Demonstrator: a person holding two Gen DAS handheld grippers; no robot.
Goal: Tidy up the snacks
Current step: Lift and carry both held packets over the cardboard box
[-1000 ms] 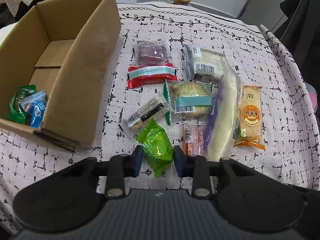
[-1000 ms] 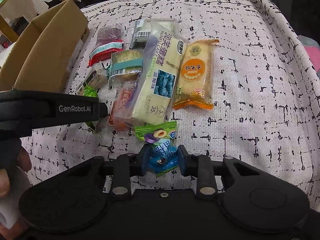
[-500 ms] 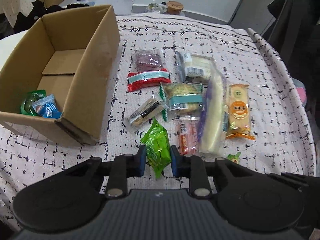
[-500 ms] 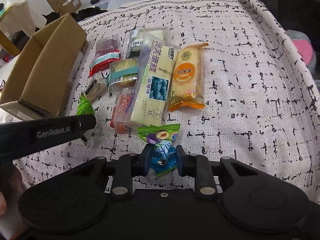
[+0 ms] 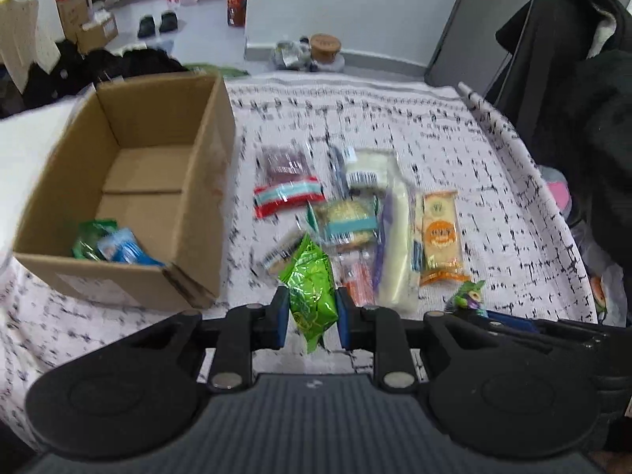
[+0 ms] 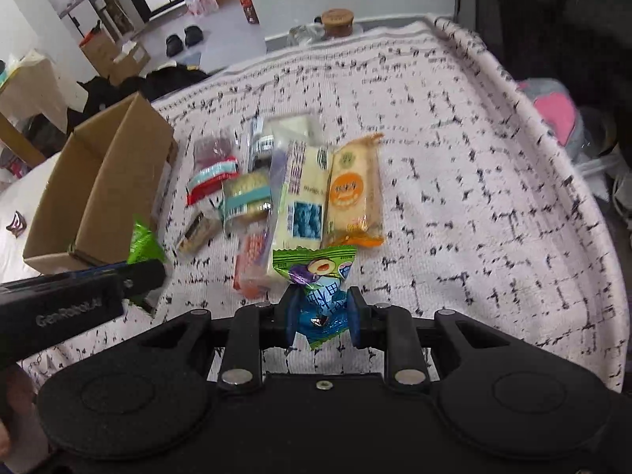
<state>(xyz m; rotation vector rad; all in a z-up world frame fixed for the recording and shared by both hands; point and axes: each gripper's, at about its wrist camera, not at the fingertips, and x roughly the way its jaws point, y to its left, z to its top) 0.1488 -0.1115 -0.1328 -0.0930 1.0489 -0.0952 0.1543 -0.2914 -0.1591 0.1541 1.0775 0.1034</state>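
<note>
Cardboard box (image 5: 130, 181) stands at the far left of the cloth-covered tabletop (image 5: 493, 205), open at the top, with two small packets, one green and one blue (image 5: 118, 247), already lying in its near corner. Left hand-held gripper (image 5: 309, 312) is clenched on a green snack packet (image 5: 310, 288), which hangs lifted between the jaws with its long axis running away from the camera, roughly along the fingers. From this hand-held gripper the box mouth lies forward and to the left, its near right corner just beside the packet's path; this is the nearer of the two to the box. Loose snacks remain in a cluster mid-tabletop, among them a red-and-teal packet (image 5: 288, 197), a long pale cake pack (image 6: 302, 193) and an orange-labelled pack (image 6: 353, 193), lying side by side with long axes pointing away. Right hand-held gripper (image 6: 322, 318) is clenched on a blue-and-green candy packet (image 6: 322, 288), held clear of the cloth. From it the box lies well apart to the left, beyond the cluster and beyond the other hand-held gripper. Judgement: the left should deposit first; the right must cross over the cluster.
</note>
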